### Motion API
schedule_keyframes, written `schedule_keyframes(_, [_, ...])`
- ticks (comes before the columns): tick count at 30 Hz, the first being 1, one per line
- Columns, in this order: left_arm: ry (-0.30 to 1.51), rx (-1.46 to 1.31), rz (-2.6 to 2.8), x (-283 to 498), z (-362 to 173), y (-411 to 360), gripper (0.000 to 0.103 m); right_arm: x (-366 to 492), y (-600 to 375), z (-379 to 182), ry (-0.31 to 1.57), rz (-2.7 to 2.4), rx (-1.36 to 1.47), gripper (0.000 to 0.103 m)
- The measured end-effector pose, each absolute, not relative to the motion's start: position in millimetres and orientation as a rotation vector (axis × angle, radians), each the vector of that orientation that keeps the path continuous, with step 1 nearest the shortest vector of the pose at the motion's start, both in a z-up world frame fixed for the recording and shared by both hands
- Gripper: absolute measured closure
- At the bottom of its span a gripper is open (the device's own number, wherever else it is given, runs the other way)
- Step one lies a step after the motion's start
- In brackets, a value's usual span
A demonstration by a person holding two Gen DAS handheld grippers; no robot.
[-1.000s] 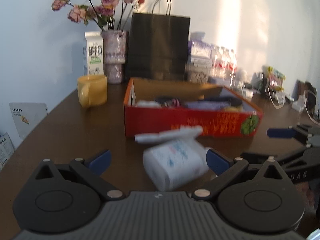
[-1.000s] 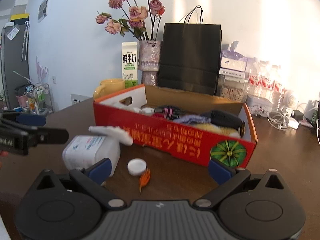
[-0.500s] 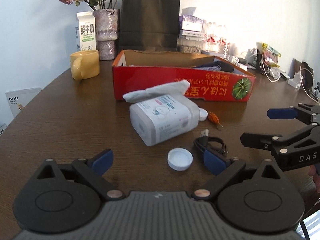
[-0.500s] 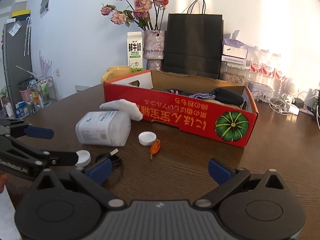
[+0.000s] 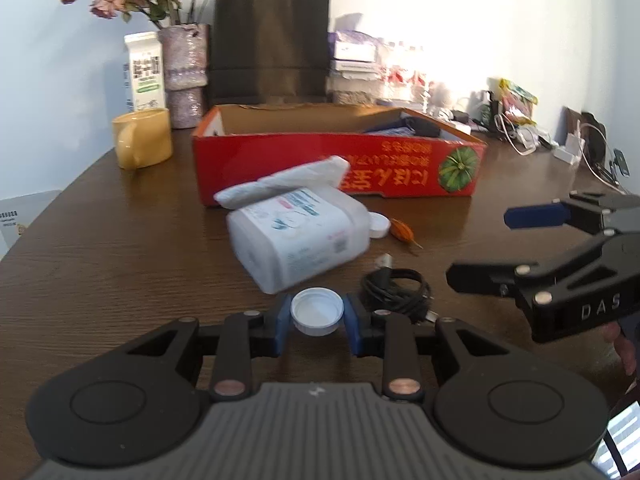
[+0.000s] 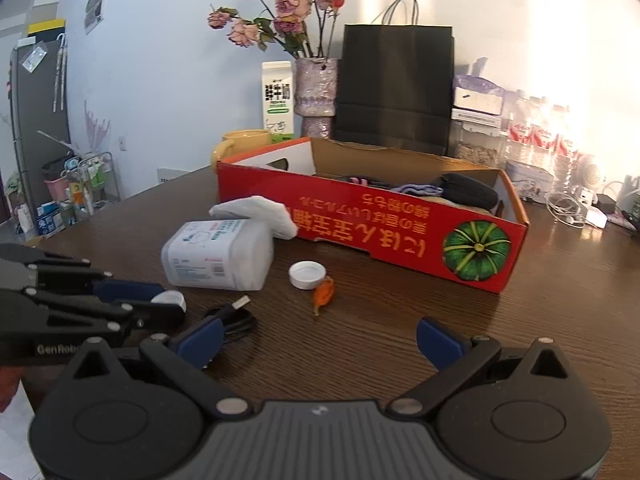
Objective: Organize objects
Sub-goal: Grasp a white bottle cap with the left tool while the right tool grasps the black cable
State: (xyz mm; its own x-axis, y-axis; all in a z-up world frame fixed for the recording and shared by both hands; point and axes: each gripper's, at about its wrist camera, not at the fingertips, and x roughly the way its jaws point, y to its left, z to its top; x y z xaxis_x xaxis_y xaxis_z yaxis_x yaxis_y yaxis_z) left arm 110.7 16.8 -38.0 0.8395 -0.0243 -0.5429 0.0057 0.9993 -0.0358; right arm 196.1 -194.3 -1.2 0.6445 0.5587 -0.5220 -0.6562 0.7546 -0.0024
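Note:
My left gripper (image 5: 317, 326) is shut on a white bottle cap (image 5: 317, 316) on the brown table; in the right wrist view the cap (image 6: 170, 300) shows between its fingers at the left. A white wipes pack (image 5: 298, 236) with a folded tissue (image 5: 282, 182) on it lies just beyond. A second white cap (image 6: 307, 275), an orange scrap (image 6: 324, 292) and a coiled black USB cable (image 5: 396, 290) lie nearby. The red cardboard box (image 6: 372, 224) holds several items. My right gripper (image 6: 318, 340) is open and empty, near the cable.
A yellow mug (image 5: 142, 142), milk carton (image 5: 144, 70), flower vase (image 5: 186, 74) and black paper bag (image 5: 272, 44) stand behind the box. Chargers and cables (image 5: 576, 148) clutter the far right of the table (image 5: 100, 264). The table edge curves at the left.
My left gripper has moved forward and closed on the near white cap. My right gripper stayed open and shifted slightly closer to the cable.

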Motion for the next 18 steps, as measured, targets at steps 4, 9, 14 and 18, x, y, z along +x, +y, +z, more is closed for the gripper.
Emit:
schedule_keyframes(4, [0.557, -0.054, 0.022, 103.4, -32.9, 31.2, 0.074, 194.2, -182.6, -2.6, 0.534, 0.731, -0.212, 0.0])
schedule_keyframes(9, [0.547, -0.077, 0.055, 95.7, -30.1, 45.9, 0.074, 193.1, -162.9, -9.2, 0.56, 0.778, -0.235, 0.0])
schedule_keyframes(14, [0.545, -0.094, 0.056, 92.5, -31.0, 52.8, 0.074, 189.9, -146.7, -12.8, 0.573, 0.816, -0.26, 0.021])
schedule_keyframes(18, [0.54, -0.105, 0.043, 91.1, -31.8, 53.6, 0.074, 190.4, -137.9, -15.4, 0.598, 0.839, -0.278, 0.046])
